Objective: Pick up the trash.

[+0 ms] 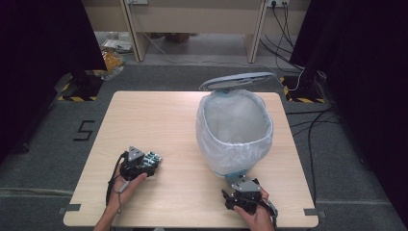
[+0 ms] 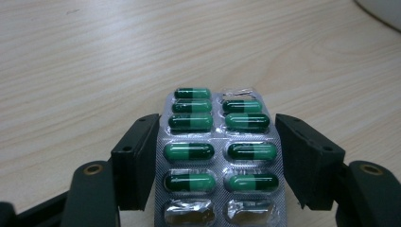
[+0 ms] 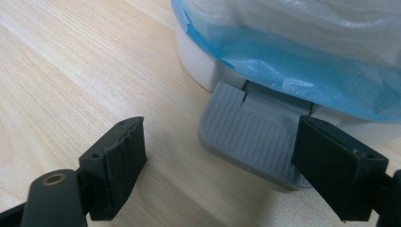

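A silver blister pack (image 2: 220, 151) of green capsules, with a few pockets empty, sits between the jaws of my left gripper (image 2: 217, 125). Both jaws press its long edges just above the wood. From above, the left gripper (image 1: 146, 162) is low at the table's front left, and the blister pack (image 1: 154, 156) sticks out ahead of it. A white pedal bin (image 1: 234, 130) lined with a white bag stands right of centre, its grey lid (image 1: 238, 80) raised. My right gripper (image 1: 239, 185) is open at the bin's front. Its right jaw hangs over the grey pedal (image 3: 255, 137).
The wooden table (image 1: 159, 115) has bare surface to the left of and behind the bin. A blue bag edge (image 3: 302, 71) hangs over the bin's base above the pedal. Black curtains and cables flank the table on the floor.
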### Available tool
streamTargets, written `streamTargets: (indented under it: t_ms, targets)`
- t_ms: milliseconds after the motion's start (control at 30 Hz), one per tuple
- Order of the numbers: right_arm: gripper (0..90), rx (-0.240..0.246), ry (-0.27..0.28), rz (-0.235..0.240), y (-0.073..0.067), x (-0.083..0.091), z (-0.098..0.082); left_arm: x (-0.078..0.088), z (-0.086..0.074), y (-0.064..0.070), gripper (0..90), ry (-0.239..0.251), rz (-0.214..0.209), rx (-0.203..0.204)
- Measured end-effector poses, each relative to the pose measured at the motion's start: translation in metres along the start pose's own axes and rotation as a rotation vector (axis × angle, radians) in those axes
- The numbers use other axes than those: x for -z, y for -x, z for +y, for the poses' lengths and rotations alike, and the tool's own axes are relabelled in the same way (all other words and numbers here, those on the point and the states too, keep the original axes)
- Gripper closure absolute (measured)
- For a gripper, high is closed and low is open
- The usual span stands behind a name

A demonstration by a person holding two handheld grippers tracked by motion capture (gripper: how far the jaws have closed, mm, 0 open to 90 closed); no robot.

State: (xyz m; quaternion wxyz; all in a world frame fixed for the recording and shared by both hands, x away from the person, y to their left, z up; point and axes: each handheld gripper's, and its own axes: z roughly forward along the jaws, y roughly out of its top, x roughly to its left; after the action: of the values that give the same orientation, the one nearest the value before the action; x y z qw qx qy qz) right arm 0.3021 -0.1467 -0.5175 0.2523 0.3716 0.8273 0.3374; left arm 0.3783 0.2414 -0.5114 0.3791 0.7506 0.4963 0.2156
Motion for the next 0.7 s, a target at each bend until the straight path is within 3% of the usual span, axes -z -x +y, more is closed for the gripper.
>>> streamTargets:
  t_ms: [467, 700]
  targets:
    - [18.4, 0.000, 0.003, -0.003, 0.000, -0.001, 0.000, 0.029, 0.037, 0.008, 33.8, 0.124, -0.052, 0.011]
    - [18.4, -0.002, 0.002, -0.003, 0.000, 0.000, 0.000, 0.034, 0.056, 0.016, 33.8, 0.166, -0.085, 0.014]
